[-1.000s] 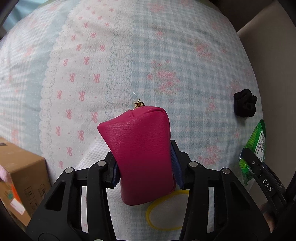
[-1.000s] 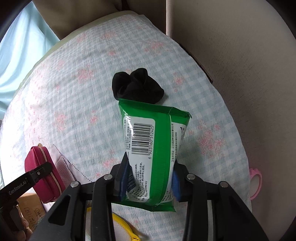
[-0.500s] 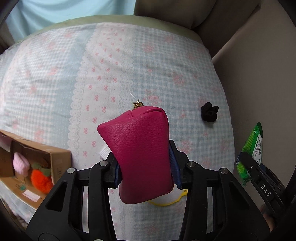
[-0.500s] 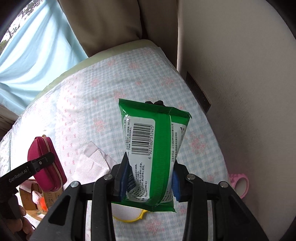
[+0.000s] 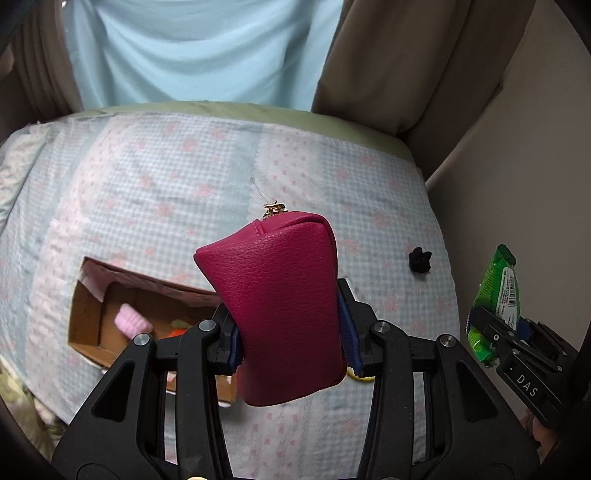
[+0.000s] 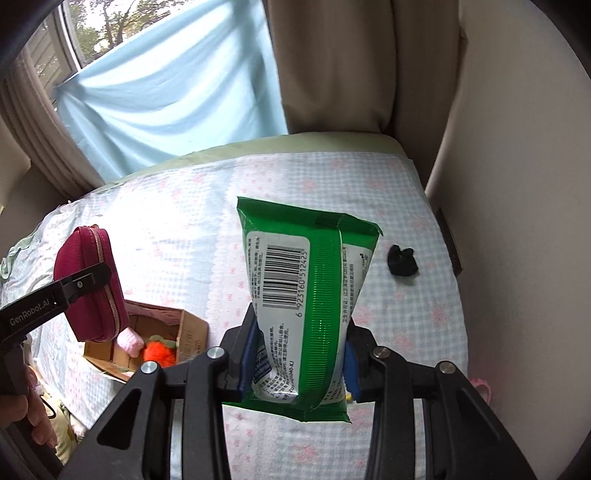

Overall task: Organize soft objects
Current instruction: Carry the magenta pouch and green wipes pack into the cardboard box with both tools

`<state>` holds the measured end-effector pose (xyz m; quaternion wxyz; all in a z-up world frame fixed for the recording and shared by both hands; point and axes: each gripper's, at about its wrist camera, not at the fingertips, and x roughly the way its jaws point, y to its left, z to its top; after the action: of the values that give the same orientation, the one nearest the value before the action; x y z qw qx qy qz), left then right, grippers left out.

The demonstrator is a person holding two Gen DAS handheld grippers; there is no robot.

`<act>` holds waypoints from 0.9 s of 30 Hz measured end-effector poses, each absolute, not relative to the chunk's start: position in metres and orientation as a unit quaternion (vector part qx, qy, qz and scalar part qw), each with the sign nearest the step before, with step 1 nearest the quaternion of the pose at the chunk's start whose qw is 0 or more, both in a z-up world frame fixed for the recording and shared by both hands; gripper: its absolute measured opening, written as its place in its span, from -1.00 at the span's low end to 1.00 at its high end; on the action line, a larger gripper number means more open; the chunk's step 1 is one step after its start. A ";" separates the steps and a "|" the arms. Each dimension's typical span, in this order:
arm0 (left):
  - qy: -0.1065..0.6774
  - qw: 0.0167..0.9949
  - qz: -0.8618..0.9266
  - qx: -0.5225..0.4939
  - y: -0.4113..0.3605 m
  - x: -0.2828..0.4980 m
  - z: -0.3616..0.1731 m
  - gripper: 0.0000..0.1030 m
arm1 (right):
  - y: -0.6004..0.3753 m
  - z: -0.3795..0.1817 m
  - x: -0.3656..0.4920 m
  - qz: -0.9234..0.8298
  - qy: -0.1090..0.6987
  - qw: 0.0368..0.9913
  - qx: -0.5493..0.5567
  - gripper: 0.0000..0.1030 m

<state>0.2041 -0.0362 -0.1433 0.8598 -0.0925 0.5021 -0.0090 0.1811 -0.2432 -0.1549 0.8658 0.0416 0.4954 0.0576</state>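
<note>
Light-blue curtain (image 6: 177,92), beige drape (image 6: 332,62), window (image 6: 92,29), wall (image 6: 517,184).

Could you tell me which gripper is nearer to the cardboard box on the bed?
Left. The left gripper, clamping the pink pouch, hangs just above the box's near end; the right gripper, clamping the green pack, is off to the box's right.

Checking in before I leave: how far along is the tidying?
Done: a pink soft thing and an orange one lie in the cardboard box. In hand: left gripper clamps the pink pouch, right gripper the green pack. Left: the black bundle on the bed.
</note>
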 end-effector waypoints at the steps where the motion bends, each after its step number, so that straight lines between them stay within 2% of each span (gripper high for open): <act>1: 0.499 0.861 -0.003 -0.095 -0.023 0.197 -0.140 -0.26 | -0.229 -0.152 0.179 0.068 0.493 0.867 0.039 -0.31; 9: 0.501 0.859 0.019 -0.100 0.086 0.162 -0.136 -0.26 | -0.112 -0.140 0.154 0.115 0.484 0.867 0.023 -0.31; 14: 0.517 0.851 0.016 -0.089 0.151 0.156 -0.147 -0.26 | -0.048 -0.152 0.155 0.123 0.503 0.856 0.021 -0.31; 27: 0.596 0.801 -0.020 -0.046 0.249 0.182 -0.237 -0.26 | 0.059 -0.235 0.173 0.103 0.584 0.803 0.065 -0.31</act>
<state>0.1822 0.2488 -0.2366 0.8011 -0.0458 0.5964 -0.0196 0.1727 0.0586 -0.2348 0.8029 0.0645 0.5837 0.1027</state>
